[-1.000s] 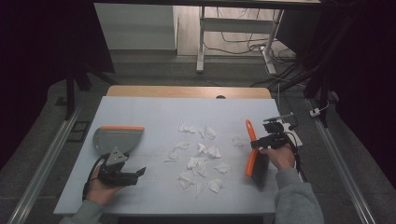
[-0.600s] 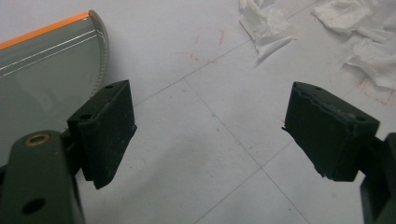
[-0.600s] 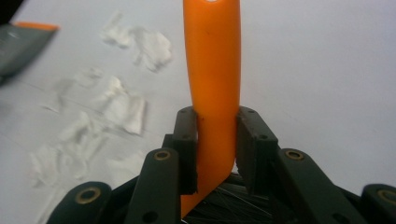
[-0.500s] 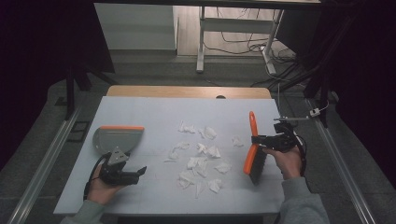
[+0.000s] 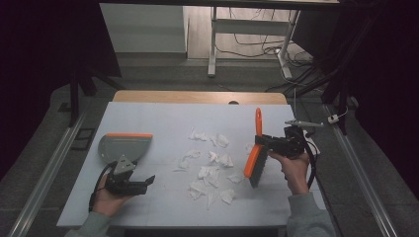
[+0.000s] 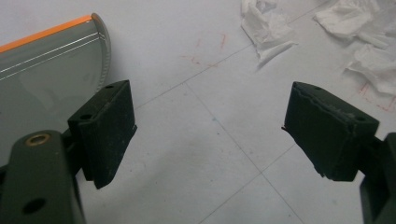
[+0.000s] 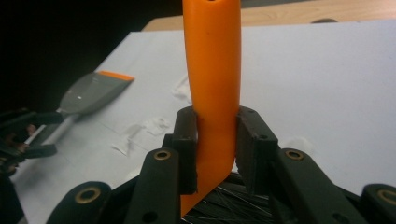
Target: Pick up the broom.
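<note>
Right of centre in the high view, the right gripper (image 5: pixel 271 142) clamps the orange-handled black-bristled brush (image 5: pixel 256 158); sweeping should drive the crumpled white paper scraps (image 5: pixel 210 165) leftward toward the grey orange-edged dustpan (image 5: pixel 123 146), beside the empty, spread left gripper (image 5: pixel 141 183).

The table top (image 5: pixel 163 123) is pale grey-blue, with thin grid lines and some faint red marks, and at 12 o'clock it has a strip of light wood. The dustpan (image 5: pixel 123 146), at 9 o'clock, is grey with an orange edge. The brush (image 5: pixel 257 148), at 3 o'clock, has an orange handle and black bristles. The paper scraps (image 5: pixel 210 165) in the centre are white. Both grippers, left (image 5: pixel 132 183) and right (image 5: pixel 269 142), are black.
</note>
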A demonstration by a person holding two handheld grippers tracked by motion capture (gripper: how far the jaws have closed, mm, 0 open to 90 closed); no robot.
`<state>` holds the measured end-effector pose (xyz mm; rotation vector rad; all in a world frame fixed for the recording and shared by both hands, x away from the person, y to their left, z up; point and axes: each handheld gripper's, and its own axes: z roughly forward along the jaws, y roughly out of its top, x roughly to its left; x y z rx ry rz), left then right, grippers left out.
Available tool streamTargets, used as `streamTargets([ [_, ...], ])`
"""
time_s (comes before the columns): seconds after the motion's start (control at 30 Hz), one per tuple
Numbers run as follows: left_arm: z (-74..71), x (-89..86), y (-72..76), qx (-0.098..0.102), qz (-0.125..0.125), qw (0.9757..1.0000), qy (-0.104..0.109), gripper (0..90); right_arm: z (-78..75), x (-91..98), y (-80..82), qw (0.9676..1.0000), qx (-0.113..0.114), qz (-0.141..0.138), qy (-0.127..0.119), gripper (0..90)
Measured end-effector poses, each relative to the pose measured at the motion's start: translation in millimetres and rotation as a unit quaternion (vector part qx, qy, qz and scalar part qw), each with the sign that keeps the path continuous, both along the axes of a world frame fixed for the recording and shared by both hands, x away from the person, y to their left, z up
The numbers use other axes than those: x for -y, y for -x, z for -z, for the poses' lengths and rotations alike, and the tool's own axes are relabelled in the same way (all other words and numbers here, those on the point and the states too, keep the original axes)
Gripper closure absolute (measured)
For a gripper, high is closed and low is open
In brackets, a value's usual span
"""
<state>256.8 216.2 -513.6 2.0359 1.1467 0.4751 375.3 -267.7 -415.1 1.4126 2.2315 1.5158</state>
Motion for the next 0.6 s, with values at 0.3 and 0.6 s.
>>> streamTargets([
  [0.3,-0.4,0.8,-1.9,0.003,0.003,1.0000,-0.002,17.6,-1.2,-15.0,0.6,0.9993,0.018,-0.012,-0.030,71.0],
  [0.6,-7.2,6.9,-0.8,0.019,0.014,0.9997,0.001,18.1,1.2,-28.8,6.4,0.9978,0.029,-0.008,-0.059,71.0],
])
